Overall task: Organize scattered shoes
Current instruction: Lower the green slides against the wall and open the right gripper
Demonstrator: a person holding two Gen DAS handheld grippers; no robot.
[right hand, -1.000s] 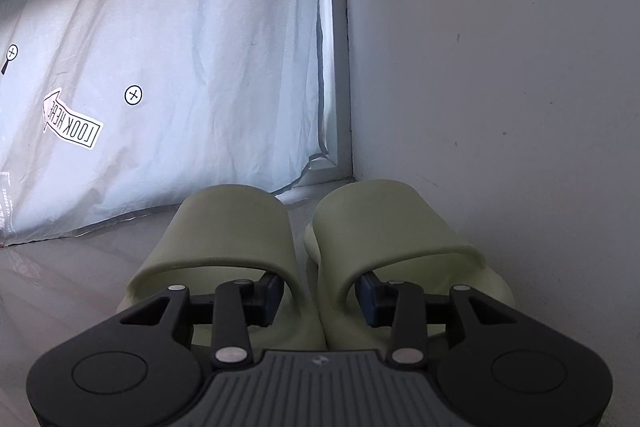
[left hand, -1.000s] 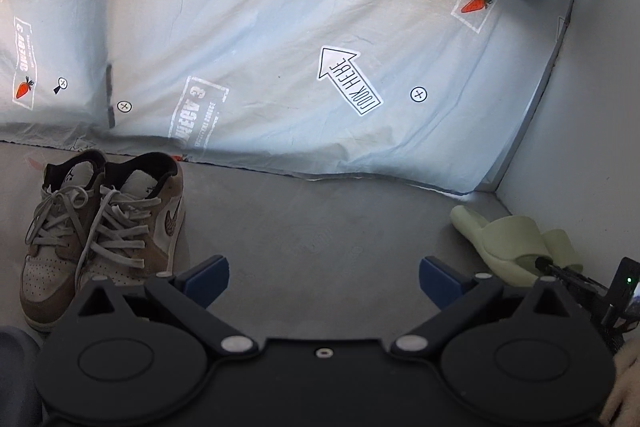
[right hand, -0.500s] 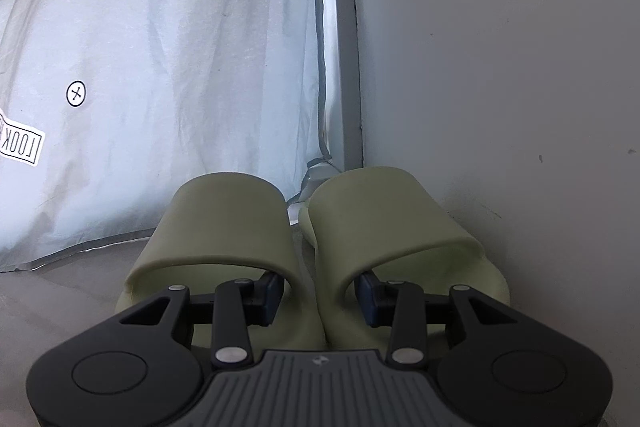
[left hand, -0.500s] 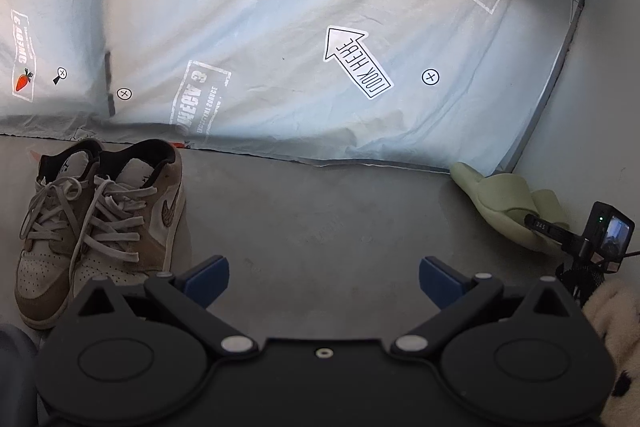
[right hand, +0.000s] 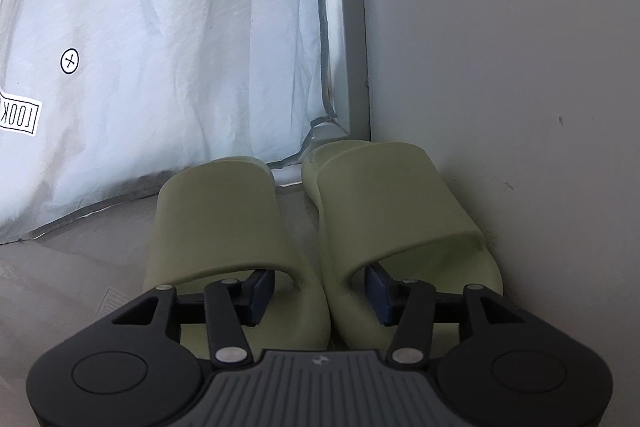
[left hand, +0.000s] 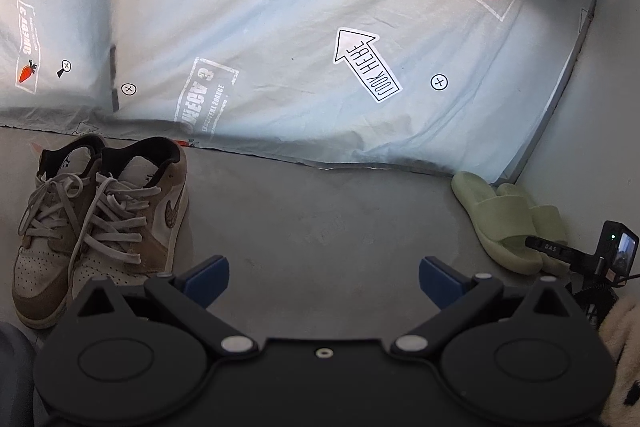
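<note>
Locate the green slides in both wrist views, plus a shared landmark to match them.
Left wrist: green slides at the right edge, side by side on the floor in the corner below the sheet, with the right gripper reaching in.
Right wrist: green slides fill the lower centre, one finger inside each strap, jaws opening.
Shared landmark: the "LOOK HERE" arrow sticker on the sheet.

Paired sneakers (left hand: 100,211); paired green slides (right hand: 320,227)
</note>
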